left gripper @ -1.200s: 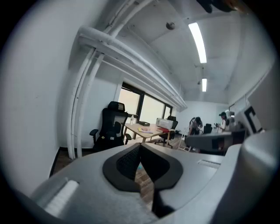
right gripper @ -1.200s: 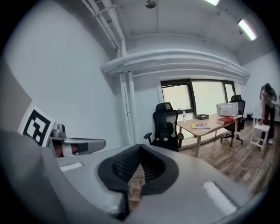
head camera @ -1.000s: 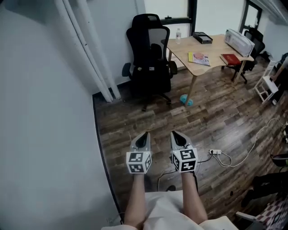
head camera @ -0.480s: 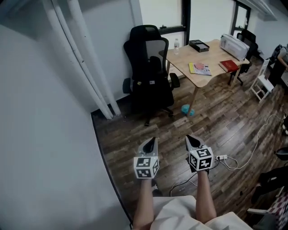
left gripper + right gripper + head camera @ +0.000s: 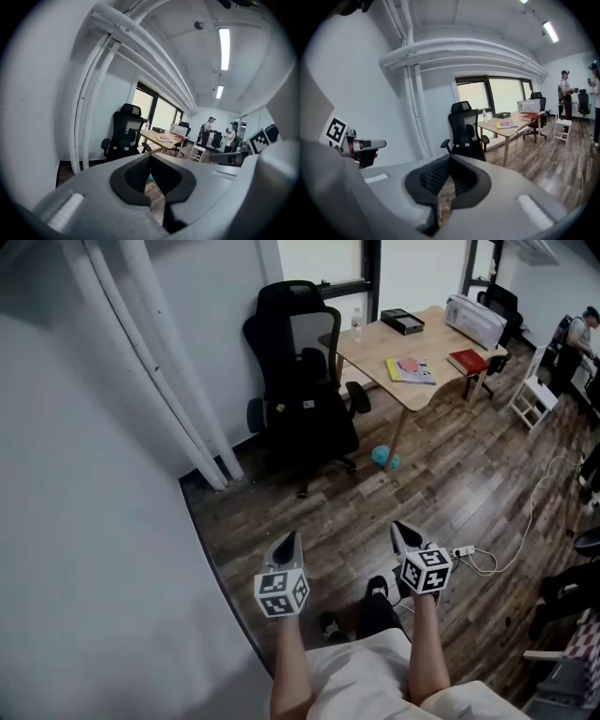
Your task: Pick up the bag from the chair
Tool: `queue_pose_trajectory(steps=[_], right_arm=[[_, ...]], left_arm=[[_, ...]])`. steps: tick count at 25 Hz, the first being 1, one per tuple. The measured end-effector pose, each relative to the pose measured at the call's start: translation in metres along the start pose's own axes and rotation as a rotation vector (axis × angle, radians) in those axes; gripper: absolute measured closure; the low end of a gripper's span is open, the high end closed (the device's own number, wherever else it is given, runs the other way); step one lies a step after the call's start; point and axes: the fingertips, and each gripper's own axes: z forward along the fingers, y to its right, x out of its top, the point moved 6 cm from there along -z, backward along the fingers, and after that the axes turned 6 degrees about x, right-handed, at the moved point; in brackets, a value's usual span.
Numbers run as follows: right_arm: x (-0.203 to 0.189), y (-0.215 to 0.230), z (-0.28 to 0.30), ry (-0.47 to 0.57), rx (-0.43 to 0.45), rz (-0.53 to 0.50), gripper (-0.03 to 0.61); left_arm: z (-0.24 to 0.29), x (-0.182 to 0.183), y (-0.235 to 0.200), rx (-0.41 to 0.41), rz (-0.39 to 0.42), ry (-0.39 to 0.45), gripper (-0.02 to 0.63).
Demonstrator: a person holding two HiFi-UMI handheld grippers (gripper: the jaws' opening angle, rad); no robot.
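A black office chair (image 5: pixel 292 362) stands by the wall, with a black bag (image 5: pixel 307 420) bearing a small light tag slumped on its seat. Both grippers hover over the wooden floor well short of the chair. My left gripper (image 5: pixel 290 540) is shut and empty. My right gripper (image 5: pixel 402 530) is also shut and empty. In the left gripper view the chair (image 5: pixel 123 133) is far ahead beyond the closed jaws (image 5: pixel 150 155). The right gripper view shows the chair (image 5: pixel 463 127) and bag (image 5: pixel 467 146) ahead of the closed tips (image 5: pixel 450 157), and the left gripper (image 5: pixel 352 143) at the left.
A wooden table (image 5: pixel 370 348) right of the chair carries books, a black box, a bottle and a white machine. A blue object (image 5: pixel 384 457) lies by its leg. A power strip (image 5: pixel 462 552) with white cable lies right. White pipes (image 5: pixel 159 381) run down the wall. People stand far right.
The view has swung as the person steps forward; a black shoe now shows between the arms. The two grippers have spread further apart. Both stay shut.
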Motion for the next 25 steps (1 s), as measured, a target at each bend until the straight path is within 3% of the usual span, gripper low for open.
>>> queue_pose_trajectory(steps=[5,12,16,20,25], right_arm=[[0.013,-0.015,0.028,0.038,0.043,0.043,0.578],[0.029,-0.030,0.101,-0.010,0.110,-0.031,0.578],[0.057,-0.026,0.139,0.033,0.169,0.037,0.578],[0.073,-0.021,0.194,0.038,0.315,0.133,0.578],[0.102,0.003,0.256,0.033,0.333,0.144,0.578]], left_arm=[[0.007,0.011,-0.009,-0.013,0.016,0.009,0.607],[0.041,0.020,-0.040,0.027,0.024,0.000,0.607],[0.067,0.046,-0.060,0.056,0.039,0.009,0.607],[0.110,0.066,-0.071,0.047,0.037,0.003,0.607],[0.171,0.079,-0.076,0.027,0.094,-0.055,0.607]])
